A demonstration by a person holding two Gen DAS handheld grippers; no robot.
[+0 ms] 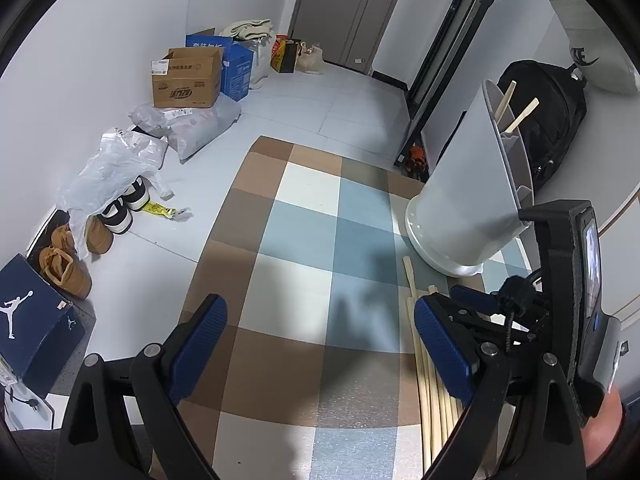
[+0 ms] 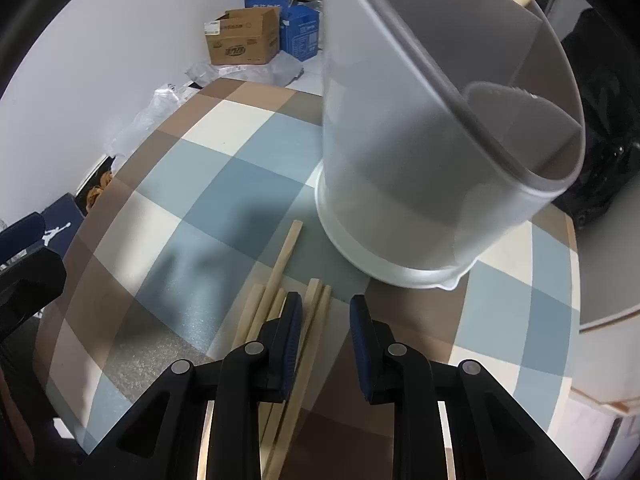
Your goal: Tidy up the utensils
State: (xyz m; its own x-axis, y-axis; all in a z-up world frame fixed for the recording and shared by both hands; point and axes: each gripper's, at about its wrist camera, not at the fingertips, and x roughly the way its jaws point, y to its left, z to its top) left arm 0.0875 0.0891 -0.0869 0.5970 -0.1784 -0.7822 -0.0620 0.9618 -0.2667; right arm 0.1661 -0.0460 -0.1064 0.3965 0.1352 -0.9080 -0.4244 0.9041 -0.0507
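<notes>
The left wrist view is taken from above, angled down across the checked brown, blue and cream table mat (image 1: 304, 208) toward the far door. The right wrist view is pointed more steeply down, close against the white plastic utensil holder (image 2: 404, 152). Mat, holder and pale wooden chopsticks (image 2: 280, 264) are shared.

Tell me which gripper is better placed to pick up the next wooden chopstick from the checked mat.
Right. The right gripper hangs directly over the loose pale wooden chopsticks, jaws partly open around them, beside the white plastic utensil holder. The left gripper is open over bare checked mat, chopsticks off to its side.
</notes>
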